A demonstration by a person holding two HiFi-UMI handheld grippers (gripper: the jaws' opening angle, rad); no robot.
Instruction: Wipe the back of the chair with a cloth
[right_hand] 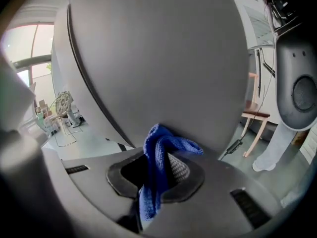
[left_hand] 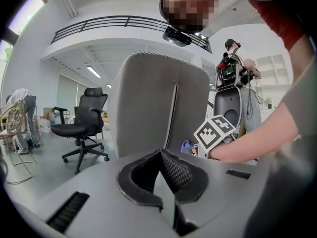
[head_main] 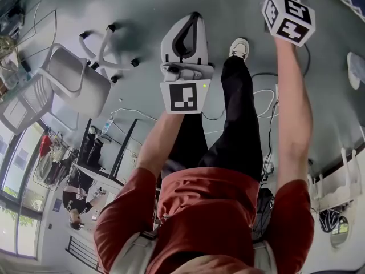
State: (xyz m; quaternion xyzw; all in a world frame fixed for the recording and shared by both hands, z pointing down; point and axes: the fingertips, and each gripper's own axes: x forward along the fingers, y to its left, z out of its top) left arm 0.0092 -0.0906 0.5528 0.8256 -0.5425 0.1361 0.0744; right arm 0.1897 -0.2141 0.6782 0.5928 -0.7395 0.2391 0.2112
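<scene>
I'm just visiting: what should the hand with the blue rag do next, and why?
Probably ease the right gripper forward so the blue cloth presses onto the grey chair back, then begin a stroke. Its jaws are shut on the cloth, and the chair back fills the view just beyond it; contact is unclear. The left gripper is shut and empty.

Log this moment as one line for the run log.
right gripper: shut on cloth | cloth: at chair back | left gripper: shut, empty
</scene>
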